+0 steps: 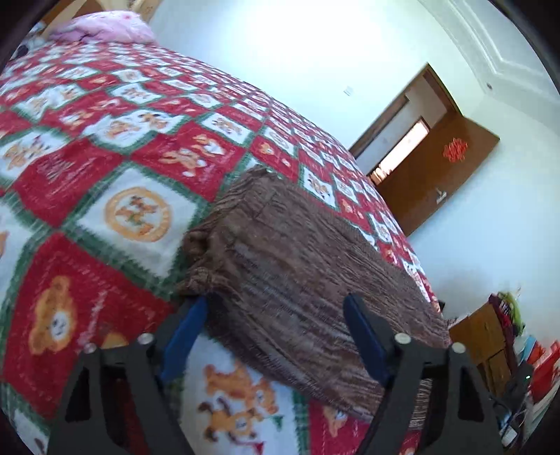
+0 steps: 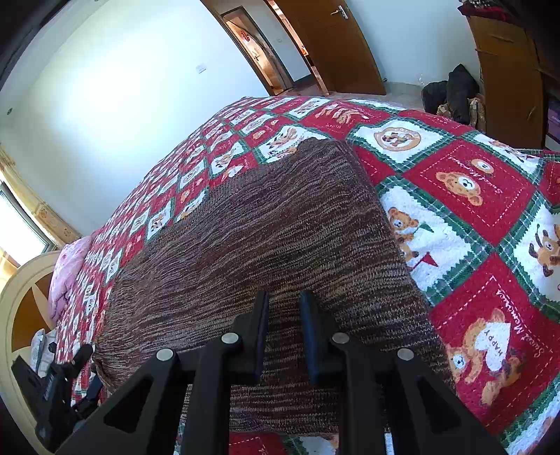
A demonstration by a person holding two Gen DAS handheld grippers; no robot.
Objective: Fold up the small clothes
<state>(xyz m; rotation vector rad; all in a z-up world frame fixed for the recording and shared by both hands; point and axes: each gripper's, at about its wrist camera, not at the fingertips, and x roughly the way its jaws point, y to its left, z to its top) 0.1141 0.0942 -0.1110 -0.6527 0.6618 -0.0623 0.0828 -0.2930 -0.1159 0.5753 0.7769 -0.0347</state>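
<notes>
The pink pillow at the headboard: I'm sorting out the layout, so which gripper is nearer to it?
Left. The left gripper works the brown knit's end toward the pink pillow; the right gripper is farther down.

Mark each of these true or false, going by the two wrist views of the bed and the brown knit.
1. The brown knit garment lies on a red, white and green bear-pattern blanket. True.
2. The left tongs are clamped shut on a pillow. False: their jaws stand wide apart at the garment's near edge, with the knit between them.
3. The right tongs have their jaws close together, over the knit. True.
4. The garment is bright blue. False: it is mottled brown.
5. A pink pillow lies at the far end of the bed. True.
6. The wooden door is painted white. False: it is brown wood.
</notes>
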